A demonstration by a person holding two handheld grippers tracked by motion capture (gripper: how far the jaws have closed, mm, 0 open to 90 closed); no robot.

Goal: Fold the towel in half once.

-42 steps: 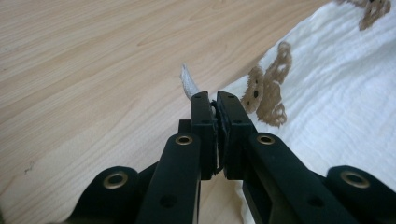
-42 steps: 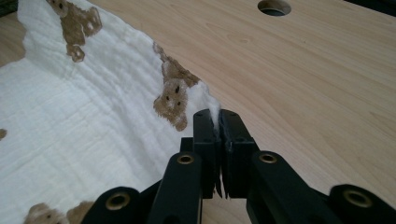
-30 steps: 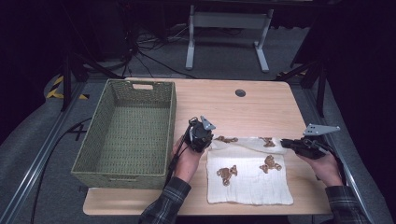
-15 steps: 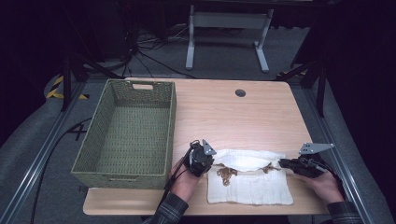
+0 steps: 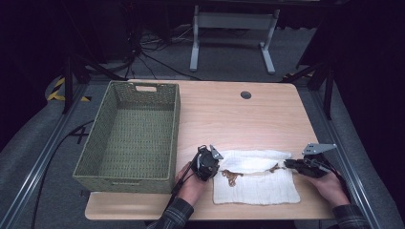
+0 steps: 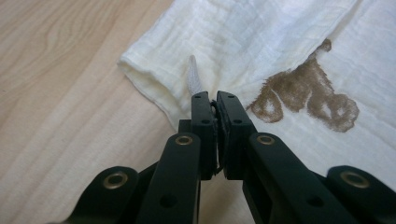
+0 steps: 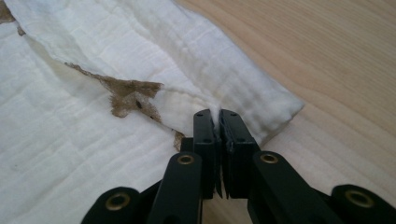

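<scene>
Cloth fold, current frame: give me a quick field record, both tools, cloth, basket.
left tool: shut on the cloth's folded edge, left side
right tool: shut on the same edge, right side
cloth: white with brown prints, far part folded toward the person over the near part
basket: green wicker, empty, left of the cloth, apart from it
table: light wood

Both forearms come in low from the near edge, hands wrapped round the gripper bodies. L gripper [image 5: 213, 164] points toward the R one, jaws pinched tight together w/ a thin bit of white cloth [image 6: 280, 42] nipped between the tips. R gripper [image 5: 288, 164] points back at it, jaws likewise clamped on a cloth corner, grey plate on top
</scene>
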